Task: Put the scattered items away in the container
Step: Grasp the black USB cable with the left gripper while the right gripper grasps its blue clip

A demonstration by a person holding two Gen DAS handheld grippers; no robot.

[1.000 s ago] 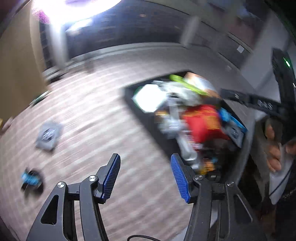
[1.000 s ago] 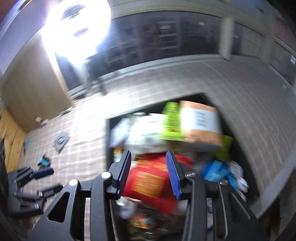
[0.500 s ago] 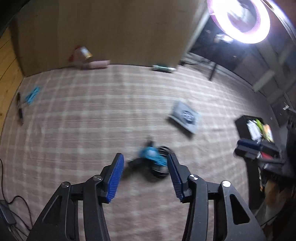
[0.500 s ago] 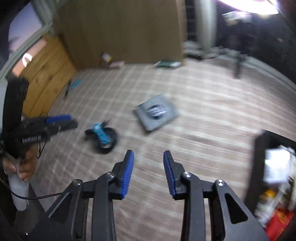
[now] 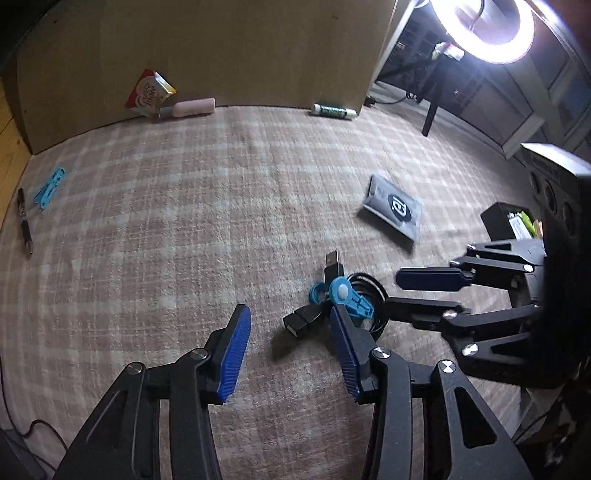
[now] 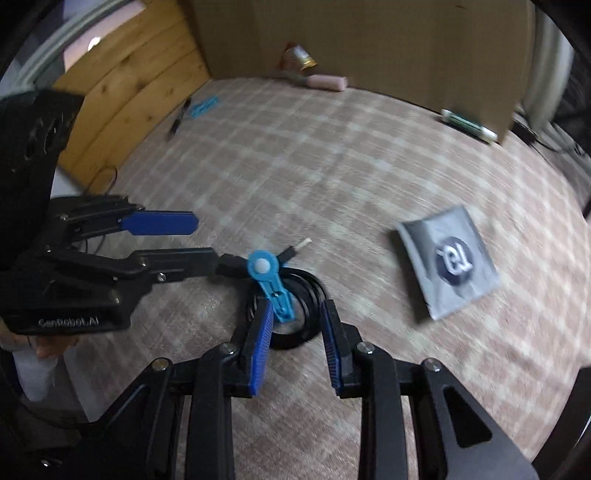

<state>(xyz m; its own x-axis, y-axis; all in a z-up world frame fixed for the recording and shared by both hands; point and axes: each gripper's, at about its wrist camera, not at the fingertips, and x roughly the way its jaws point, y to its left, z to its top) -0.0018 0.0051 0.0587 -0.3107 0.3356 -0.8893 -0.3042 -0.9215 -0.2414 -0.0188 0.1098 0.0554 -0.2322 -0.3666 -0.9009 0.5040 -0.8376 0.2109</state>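
A coiled black USB cable (image 5: 364, 302) (image 6: 295, 306) held by a blue clip (image 5: 349, 297) (image 6: 271, 286) lies on the checked carpet. My left gripper (image 5: 290, 323) (image 6: 195, 236) is open, low over the carpet, with the cable's plug end by its right finger. My right gripper (image 6: 297, 321) (image 5: 399, 290) is open, its fingers either side of the coil's near edge. A grey sachet (image 5: 393, 206) (image 6: 448, 260) lies to the right. The black container (image 5: 509, 221), with items inside, shows partly at far right.
Against the cardboard wall lie a red-and-yellow packet (image 5: 149, 94), a pink tube (image 5: 192, 107) and a green-and-white glue stick (image 5: 334, 110) (image 6: 469, 125). A blue clip (image 5: 50, 188) and a pen (image 5: 24, 219) lie at the carpet's left edge. A ring light (image 5: 484, 27) glares.
Both grippers have swung from over the full container to the carpet and closed in on the coiled cable. The right gripper now straddles the coil.
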